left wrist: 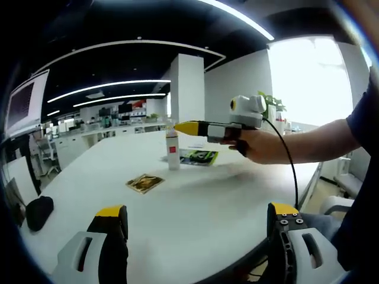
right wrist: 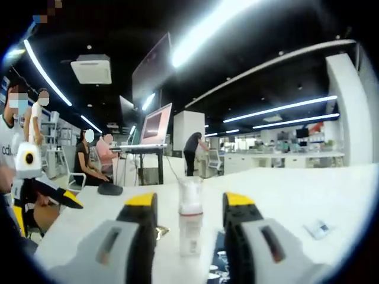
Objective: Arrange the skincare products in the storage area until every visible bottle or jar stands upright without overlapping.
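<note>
A slim white bottle (left wrist: 172,151) with a red label stands upright on the white table (left wrist: 213,201). My right gripper (left wrist: 188,128), held by a hand, reaches in from the right with its yellow tip close to the bottle's top. In the right gripper view the bottle (right wrist: 190,222) stands in the gap of my right gripper (right wrist: 189,201); the jaws are open, with space on both sides of it. My left gripper (left wrist: 198,234) is wide open over the near table edge, holding nothing. It also appears as the left gripper (right wrist: 68,200) at the left of the right gripper view.
A flat brown packet (left wrist: 145,183) and a green-black packet (left wrist: 199,157) lie near the bottle. A black pouch (left wrist: 38,212) sits at the table's left edge. A small white item (right wrist: 320,229) lies to the right. People (right wrist: 89,160) sit beyond the table.
</note>
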`<state>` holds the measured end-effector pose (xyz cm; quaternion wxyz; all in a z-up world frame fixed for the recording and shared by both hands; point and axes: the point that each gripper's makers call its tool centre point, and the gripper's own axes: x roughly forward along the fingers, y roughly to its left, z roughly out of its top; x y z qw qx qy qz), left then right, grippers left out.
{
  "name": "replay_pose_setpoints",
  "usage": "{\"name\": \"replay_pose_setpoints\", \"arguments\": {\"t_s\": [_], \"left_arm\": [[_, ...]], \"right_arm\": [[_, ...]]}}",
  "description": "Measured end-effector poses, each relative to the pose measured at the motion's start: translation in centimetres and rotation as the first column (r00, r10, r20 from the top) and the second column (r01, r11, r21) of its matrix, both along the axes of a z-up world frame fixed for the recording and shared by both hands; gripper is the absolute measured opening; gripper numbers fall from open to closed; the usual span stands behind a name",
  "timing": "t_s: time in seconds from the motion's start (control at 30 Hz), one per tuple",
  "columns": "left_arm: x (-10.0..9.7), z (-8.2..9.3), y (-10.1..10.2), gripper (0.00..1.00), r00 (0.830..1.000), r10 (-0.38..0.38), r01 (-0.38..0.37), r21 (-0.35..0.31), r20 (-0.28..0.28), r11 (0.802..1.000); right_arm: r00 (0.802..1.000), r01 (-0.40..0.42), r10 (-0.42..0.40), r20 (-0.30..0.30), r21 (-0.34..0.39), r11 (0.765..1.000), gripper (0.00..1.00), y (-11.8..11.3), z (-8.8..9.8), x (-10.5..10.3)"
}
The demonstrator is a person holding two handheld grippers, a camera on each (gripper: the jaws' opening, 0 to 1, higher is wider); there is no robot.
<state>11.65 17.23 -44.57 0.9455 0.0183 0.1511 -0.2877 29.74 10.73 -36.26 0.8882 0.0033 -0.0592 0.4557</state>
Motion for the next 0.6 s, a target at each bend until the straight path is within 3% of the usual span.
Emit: {"name": "replay_pose_setpoints", "arguments": {"t_s": [0.6], "left_arm": [[-0.14, 0.07, 0.23, 1.00, 1.000, -0.024, 0.024, -0.008, 0.004, 1.000]], "right_arm": [[0.998, 0.068, -0.068, 0.005, 0.001, 0.998, 0.43, -0.52, -0.38, -1.07]]}}
